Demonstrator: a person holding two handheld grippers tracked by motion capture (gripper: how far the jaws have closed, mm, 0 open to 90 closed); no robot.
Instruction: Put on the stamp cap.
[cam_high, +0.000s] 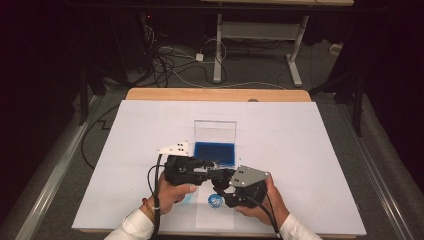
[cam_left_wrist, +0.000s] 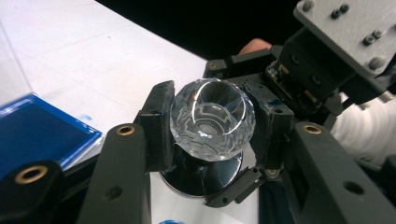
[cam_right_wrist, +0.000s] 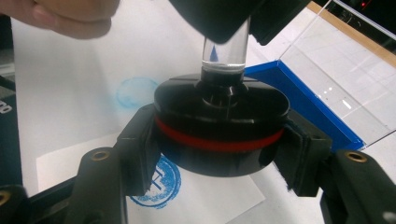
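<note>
Two grips on one stamp (cam_right_wrist: 219, 126) | left hand-held gripper (cam_left_wrist: 208, 126) clamps crystal knob (cam_left_wrist: 212, 119) | right hand-held gripper (cam_right_wrist: 219, 154) clamps black base | step: stamp lifted off paper (cam_right_wrist: 210, 198) | next: probably re-ink at blue pad (cam_high: 214, 153).

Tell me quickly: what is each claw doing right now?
Left claw: shut on the stamp's faceted clear knob.
Right claw: shut on the stamp's round black base, above a blue stamped mark on paper.
</note>
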